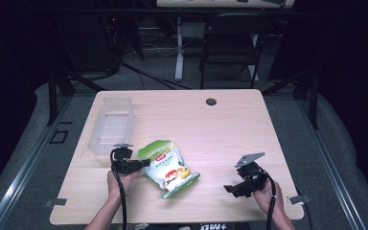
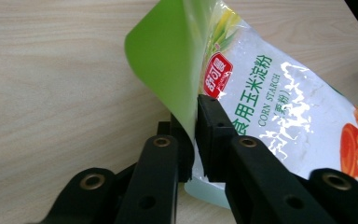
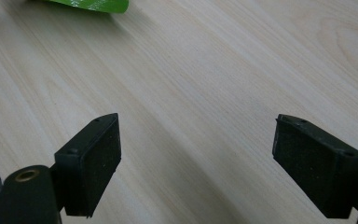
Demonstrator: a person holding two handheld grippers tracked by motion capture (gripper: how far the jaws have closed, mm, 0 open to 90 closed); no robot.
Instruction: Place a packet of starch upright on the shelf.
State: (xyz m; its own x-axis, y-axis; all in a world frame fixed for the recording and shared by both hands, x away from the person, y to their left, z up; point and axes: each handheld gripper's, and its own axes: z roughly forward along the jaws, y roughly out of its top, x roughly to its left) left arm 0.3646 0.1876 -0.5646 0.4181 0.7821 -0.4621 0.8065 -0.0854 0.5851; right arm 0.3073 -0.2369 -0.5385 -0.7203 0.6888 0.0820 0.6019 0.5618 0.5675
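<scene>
Two grippers work over the pale wooden table [image 1: 230, 124], one in each of the person's hands. The left gripper [image 1: 146, 164] has its jaws pinched tight on the green top edge of the corn starch bag [image 1: 170, 167]; in the left gripper view the two black pads [image 2: 214, 135] clamp the thin green flap of the bag [image 2: 261, 102] between them, and the flap curls upward above the pads. The bag lies flat on the table near the front edge, a little left of the middle, with its top end toward the left gripper and its bottom end angled toward the person's right. The right gripper [image 1: 231, 188] sits well apart from the bag, near the front right of the table, with its jaws spread wide and nothing between them; the right gripper view shows bare wood [image 3: 196, 93] between the two pads and a green corner of the bag [image 3: 93, 4] at the top edge. One clear plastic container [image 1: 111, 124] stands toward the left side of the table, just behind the left gripper. Beyond the table, a dark chair [image 1: 232, 40] stands on the floor.
</scene>
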